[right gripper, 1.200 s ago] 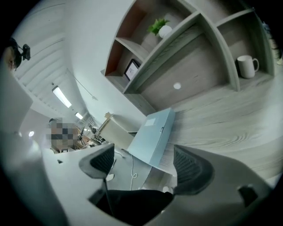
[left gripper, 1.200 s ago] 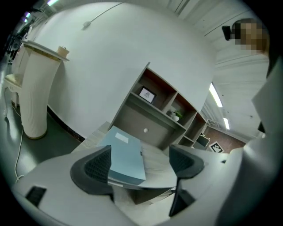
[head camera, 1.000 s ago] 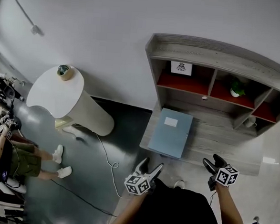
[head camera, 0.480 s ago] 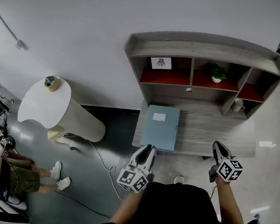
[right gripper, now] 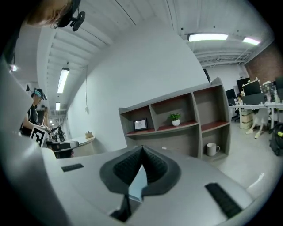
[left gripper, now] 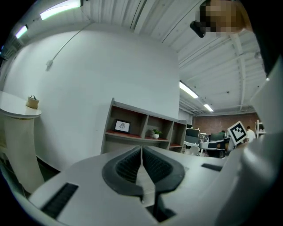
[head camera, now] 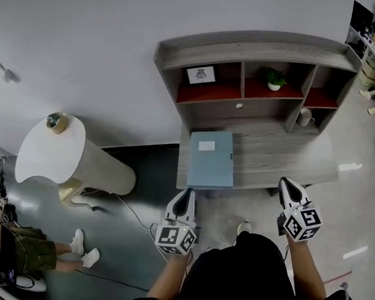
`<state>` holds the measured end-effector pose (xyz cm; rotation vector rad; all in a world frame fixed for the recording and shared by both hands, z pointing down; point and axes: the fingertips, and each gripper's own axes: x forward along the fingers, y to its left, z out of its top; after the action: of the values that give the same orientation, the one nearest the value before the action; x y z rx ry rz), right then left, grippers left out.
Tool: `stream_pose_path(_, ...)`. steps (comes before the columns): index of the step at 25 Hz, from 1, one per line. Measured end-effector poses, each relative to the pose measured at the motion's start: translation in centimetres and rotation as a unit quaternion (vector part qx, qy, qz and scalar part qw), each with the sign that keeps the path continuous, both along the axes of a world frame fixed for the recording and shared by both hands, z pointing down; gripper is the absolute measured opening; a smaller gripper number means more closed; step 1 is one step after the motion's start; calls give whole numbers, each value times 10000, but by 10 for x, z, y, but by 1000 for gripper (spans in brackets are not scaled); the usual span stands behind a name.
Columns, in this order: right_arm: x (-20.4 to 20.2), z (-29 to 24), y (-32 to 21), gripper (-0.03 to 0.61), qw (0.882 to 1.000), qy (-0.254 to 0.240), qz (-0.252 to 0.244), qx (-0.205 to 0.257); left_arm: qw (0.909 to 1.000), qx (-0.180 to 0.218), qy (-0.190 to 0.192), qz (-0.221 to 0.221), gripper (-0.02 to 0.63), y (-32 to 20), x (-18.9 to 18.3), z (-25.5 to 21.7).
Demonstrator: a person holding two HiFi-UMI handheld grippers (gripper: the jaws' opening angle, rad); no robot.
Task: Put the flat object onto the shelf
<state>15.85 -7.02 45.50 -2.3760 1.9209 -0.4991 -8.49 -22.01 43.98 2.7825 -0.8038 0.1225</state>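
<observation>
Two claws, both pressed fully closed, nothing between the ribbed pads. Left claw [head camera: 187, 193] hovers just in front of the shelf unit [head camera: 258, 50], toward its left end; right claw [head camera: 287, 183] just in front toward its right end. Neither touches the unit nor the file.

Pale blue box file [head camera: 210, 159] lies flat on the shelf unit's low front ledge, left of the middle. White label toward the cubbies, near edge about at the ledge's front.

In the shelf unit's upper, red-floored cubbies: framed picture [head camera: 200, 74] at left, small potted plant [head camera: 274, 78] in the middle. White mug [head camera: 304, 117] upright in the lower right compartment.

Well apart to the shelf unit's left: white round-topped pedestal [head camera: 46, 155], small pot [head camera: 56, 121] on top.
</observation>
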Motion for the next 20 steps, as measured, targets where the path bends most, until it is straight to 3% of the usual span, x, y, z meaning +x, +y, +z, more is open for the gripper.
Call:
stream_pose_path(9, -51, 6, 18, 0, 9980, 405, 338, -338, 9996, 268, -60, -60, 18, 2, -61, -9)
stream_pose_path(20, -85, -7, 36, 0, 9955, 726, 553, -261, 9998, 171, 89, -112, 18, 6, -100, -10)
